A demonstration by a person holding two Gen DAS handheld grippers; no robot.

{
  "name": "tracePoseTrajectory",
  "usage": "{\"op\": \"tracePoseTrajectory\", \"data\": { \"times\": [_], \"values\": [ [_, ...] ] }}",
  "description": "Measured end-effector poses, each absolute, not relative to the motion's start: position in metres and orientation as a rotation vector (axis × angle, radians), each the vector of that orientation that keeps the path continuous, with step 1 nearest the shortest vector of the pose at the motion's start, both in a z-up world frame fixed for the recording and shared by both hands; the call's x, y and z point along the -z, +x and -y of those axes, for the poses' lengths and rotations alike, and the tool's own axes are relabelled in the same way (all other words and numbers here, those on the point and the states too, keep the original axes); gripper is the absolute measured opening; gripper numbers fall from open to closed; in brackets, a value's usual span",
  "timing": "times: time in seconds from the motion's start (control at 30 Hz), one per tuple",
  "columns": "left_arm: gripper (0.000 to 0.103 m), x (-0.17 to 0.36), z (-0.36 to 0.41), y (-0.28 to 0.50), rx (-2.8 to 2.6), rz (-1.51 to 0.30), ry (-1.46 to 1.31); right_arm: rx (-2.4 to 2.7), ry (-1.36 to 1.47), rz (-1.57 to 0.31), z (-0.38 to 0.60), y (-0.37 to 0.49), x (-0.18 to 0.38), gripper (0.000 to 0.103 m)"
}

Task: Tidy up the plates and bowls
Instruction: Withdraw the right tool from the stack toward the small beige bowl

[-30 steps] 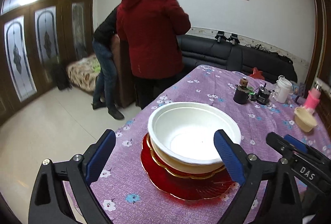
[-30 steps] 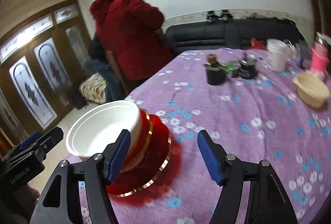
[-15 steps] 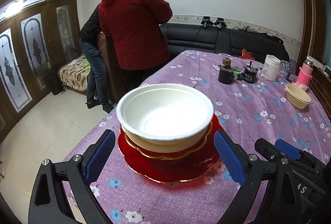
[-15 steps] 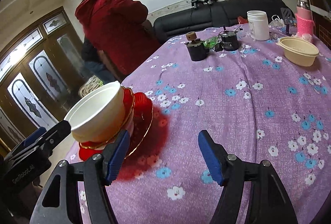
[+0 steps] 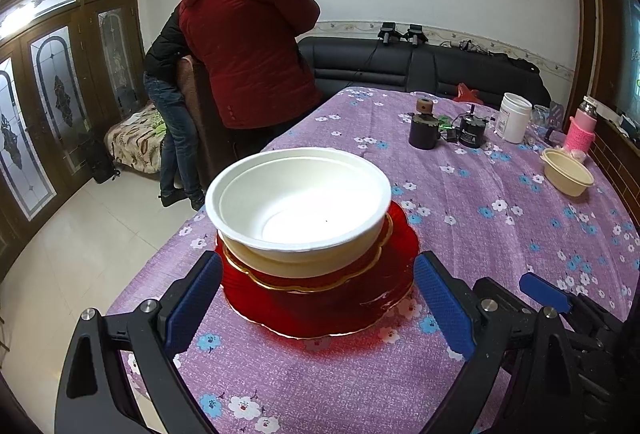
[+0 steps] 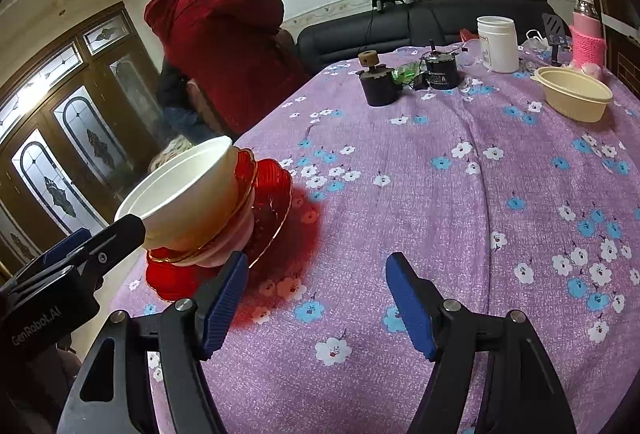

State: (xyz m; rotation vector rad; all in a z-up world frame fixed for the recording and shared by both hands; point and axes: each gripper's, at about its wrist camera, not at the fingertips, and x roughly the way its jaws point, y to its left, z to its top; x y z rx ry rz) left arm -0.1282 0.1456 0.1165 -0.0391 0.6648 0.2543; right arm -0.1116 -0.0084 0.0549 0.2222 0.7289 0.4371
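Note:
A white bowl sits nested in a cream bowl on red gold-rimmed plates, all stacked on the purple flowered tablecloth. My left gripper is open, its blue pads flanking the near edge of the red plate without visibly pressing it. My right gripper is open over bare cloth just right of the stack, with nothing between its fingers. A separate cream bowl stands far right on the table.
A dark cup, a black motor, a white jar and a pink-sleeved bottle stand at the table's far end. A person in a red jacket stands by the far left corner. The table edge runs close left of the stack.
Both views swung and sank slightly toward the table. The stack has come to sit centred between my left fingers. It stays at the left in the right wrist view.

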Motion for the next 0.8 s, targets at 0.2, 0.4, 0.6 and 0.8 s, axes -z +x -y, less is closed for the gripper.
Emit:
{"op": "tracePoseTrajectory", "data": {
  "times": [0.2, 0.4, 0.6, 0.8],
  "values": [
    [0.096, -0.113, -0.142, -0.128, -0.225, -0.682, -0.052, -0.435, 0.217, -0.742, 0.008, -0.112, -0.051, 0.076],
    [0.096, -0.115, -0.137, -0.128, -0.195, -0.677, -0.062, -0.433, 0.222, -0.751, 0.01, -0.111, -0.048, 0.076],
    [0.096, -0.113, -0.127, -0.125, -0.168, -0.682, -0.055, -0.427, 0.235, -0.753, 0.016, -0.111, -0.047, 0.076],
    [0.096, -0.108, -0.118, -0.12, -0.149, -0.703, -0.046, -0.419, 0.251, -0.755, 0.024, -0.11, -0.046, 0.076]
  ]
}}
